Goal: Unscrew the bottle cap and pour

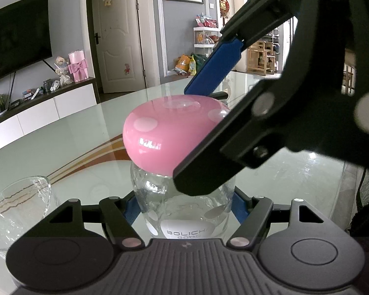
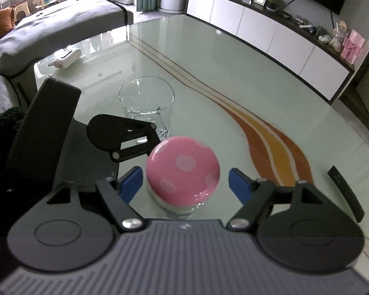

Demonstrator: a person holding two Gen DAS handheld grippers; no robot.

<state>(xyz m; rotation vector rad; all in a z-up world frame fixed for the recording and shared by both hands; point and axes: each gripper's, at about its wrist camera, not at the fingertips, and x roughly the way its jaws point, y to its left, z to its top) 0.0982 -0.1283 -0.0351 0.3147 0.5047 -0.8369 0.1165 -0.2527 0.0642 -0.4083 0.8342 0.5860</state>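
Bottle (image 1: pixel 182 211) of clear glass, domed pink dotted cap (image 2: pixel 183 172), stands gripped in left gripper (image 1: pixel 184 209) jaws on glossy glass tabletop (image 2: pixel 233 73); right gripper (image 2: pixel 185 183) jaws flank the cap, not touching.

Soft daylight, evenly bright, sheen across the glass table (image 2: pixel 258 78) toward 12 o'clock, white glare patch on the tabletop at 3 o'clock in the left view, strong fisheye bending at edges, near gripper parts blurred, dark corners.

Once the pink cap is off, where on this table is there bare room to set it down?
Bare glass lies beyond the orange stripes, toward the white cabinet, and between the drinking glass and the white device. It is crowded around the bottle, with both grippers and the glass close by.
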